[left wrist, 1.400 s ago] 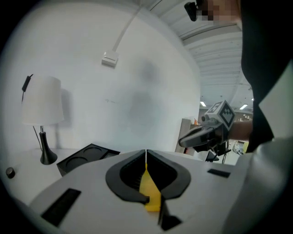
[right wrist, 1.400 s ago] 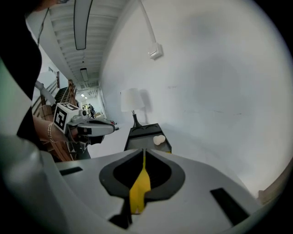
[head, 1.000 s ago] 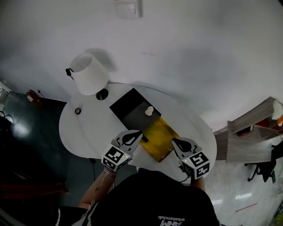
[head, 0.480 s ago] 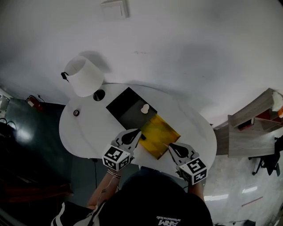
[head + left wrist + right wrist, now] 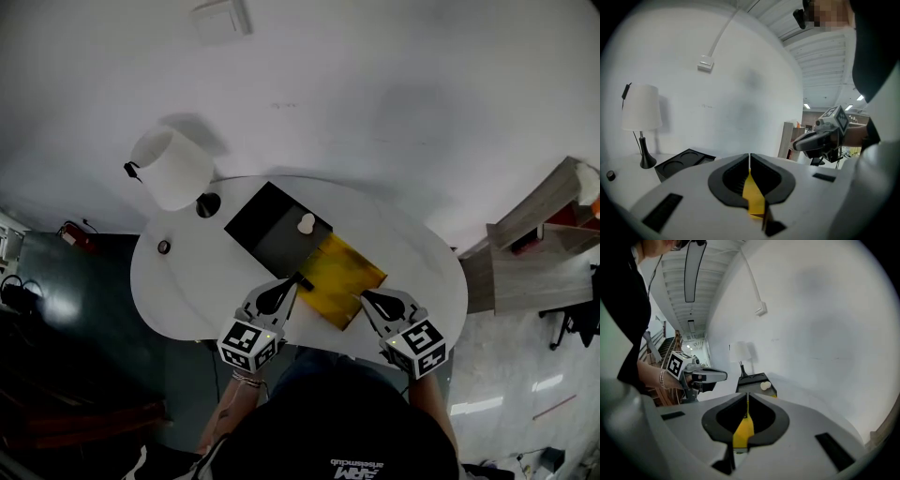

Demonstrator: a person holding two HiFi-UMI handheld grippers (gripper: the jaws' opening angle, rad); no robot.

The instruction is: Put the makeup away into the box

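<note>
We gripped the yellow cover [image 5: 339,278] from both sides.
Our left gripper [image 5: 300,279] and right gripper [image 5: 367,297] each clamped its edge.

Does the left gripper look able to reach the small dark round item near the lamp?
Probably not: left gripper is shut on the flat yellow panel, though its path to the item looks clear.

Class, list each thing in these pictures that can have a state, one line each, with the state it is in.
Left gripper: shut on the yellow panel's near edge.
Right gripper: shut on the same panel.
Yellow panel: clamped by both grippers, beside the black box.
Black box: open, white sponge resting on it.
Lamp: upright.
</note>
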